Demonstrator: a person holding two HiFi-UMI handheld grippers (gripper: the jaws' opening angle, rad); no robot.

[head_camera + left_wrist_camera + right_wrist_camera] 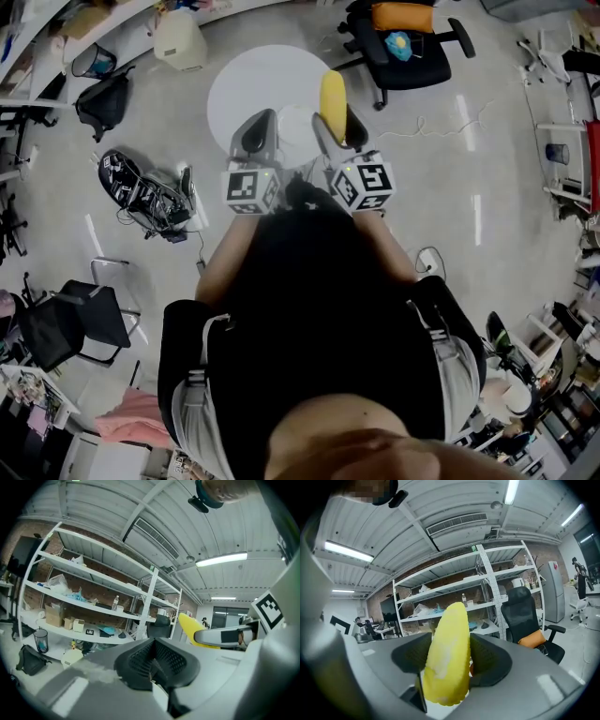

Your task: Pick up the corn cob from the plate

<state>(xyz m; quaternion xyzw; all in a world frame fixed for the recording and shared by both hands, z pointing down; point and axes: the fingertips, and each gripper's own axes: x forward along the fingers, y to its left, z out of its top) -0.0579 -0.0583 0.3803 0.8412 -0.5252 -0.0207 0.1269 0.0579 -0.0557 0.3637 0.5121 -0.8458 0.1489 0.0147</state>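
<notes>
1. Grey floor [487, 141] all round, white shelving [487, 592] behind; round white counter [253, 80] straight below;
2. Right hand-held gripper [449, 665] clamps the yellow corn cob [332, 94], tip up, raised over the counter's edge;
3. Left hand-held gripper [152, 663] just beside it, jaws pressed together, nothing between.

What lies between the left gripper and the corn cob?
In the head view, the gap between the left gripper and the corn cob shows only what looks like a white plate, lower down on the round table.

Workshop-like lab: white metal shelving [488, 590], office chairs [422, 66], concrete floor [469, 169]
</notes>
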